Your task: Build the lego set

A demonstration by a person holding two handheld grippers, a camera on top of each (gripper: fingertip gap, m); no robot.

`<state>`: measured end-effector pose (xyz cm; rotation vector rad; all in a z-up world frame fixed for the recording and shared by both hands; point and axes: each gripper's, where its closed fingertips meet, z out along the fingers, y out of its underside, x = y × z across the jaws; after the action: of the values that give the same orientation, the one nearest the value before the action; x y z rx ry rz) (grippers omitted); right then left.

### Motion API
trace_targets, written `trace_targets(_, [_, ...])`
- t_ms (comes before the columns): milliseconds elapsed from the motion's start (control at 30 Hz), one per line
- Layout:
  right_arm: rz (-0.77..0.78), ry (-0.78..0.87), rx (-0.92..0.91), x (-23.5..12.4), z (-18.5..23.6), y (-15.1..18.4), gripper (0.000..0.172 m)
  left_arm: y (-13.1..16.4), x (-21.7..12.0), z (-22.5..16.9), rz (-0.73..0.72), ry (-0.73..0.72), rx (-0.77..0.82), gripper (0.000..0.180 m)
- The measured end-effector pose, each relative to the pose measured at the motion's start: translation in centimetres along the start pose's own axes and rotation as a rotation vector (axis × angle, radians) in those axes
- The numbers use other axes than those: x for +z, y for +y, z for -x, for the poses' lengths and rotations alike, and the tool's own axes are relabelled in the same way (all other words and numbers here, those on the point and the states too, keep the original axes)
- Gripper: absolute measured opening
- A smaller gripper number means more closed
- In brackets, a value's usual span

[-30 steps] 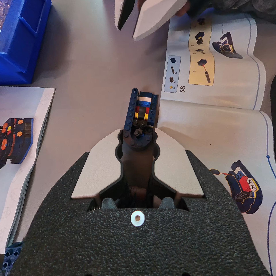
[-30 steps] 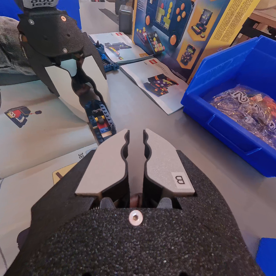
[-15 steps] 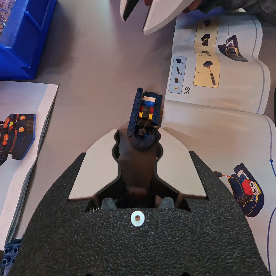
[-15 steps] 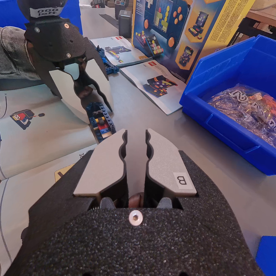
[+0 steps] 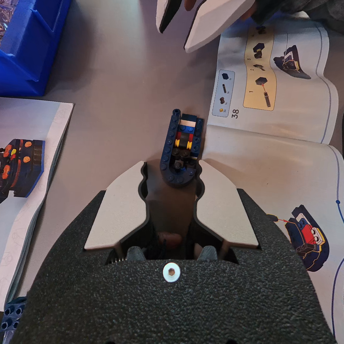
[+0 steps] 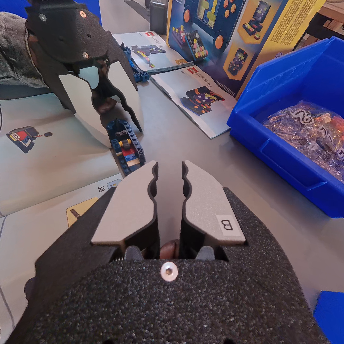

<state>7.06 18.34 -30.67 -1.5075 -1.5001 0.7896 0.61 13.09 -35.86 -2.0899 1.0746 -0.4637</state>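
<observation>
Left fingers (image 5: 172,172): I see them wide, straddling the brick boat (image 5: 181,149), unclamped.
Right fingers (image 6: 169,168): narrow gap, bare.
Around: open booklet (image 5: 270,167), blue bin (image 6: 279,130) flank it.

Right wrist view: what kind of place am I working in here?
Likely a hobby or lab workbench for toy-brick building: a printed set box, instruction booklets, and a blue bin holding bagged parts.

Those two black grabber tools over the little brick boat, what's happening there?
A person holds a gripper in each hand. The left gripper has its fingers spread around the rounded end of a small dark blue brick boat lying on the grey table, without squeezing it. The right gripper is open and empty beside the boat's other end.
</observation>
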Motion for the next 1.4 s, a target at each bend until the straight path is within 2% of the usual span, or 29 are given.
trace_targets(567, [-0.008,0.090,-0.008,-2.4,-1.9,-0.7,0.024,0.0,0.0,0.0,0.002,0.006,-0.008,0.049])
trace_targets(733, [0.005,0.079,-0.011,-2.0,-1.6,-0.4,0.024,0.1,0.1,0.8,0.005,-0.034,-0.039,0.059])
trace_targets(833, [0.009,0.045,-0.006,-1.6,-1.0,-0.2,0.024,0.1,0.0,1.4,0.002,-0.069,-0.049,0.060])
trace_targets(967, [0.020,-0.081,-0.020,-0.1,1.4,0.2,0.032,-0.1,-0.7,1.8,-0.014,-0.128,0.018,0.062])
trace_targets(1100, [0.046,-0.152,-0.028,1.8,3.4,0.4,0.045,-1.0,-2.7,1.9,-0.015,-0.189,0.016,0.059])
trace_targets(1167, [0.075,-0.166,-0.033,3.1,4.3,0.4,0.050,-2.7,-4.7,1.7,-0.058,-0.240,-0.026,0.056])
trace_targets(1300, [0.175,-0.145,-0.073,5.3,4.7,1.2,0.054,-7.7,-11.1,0.2,-0.249,-0.379,-0.026,0.050])
trace_targets(1400, [0.235,-0.141,-0.061,6.2,4.5,1.8,0.050,-8.8,-14.6,-2.7,-0.414,-0.404,-0.052,0.044])
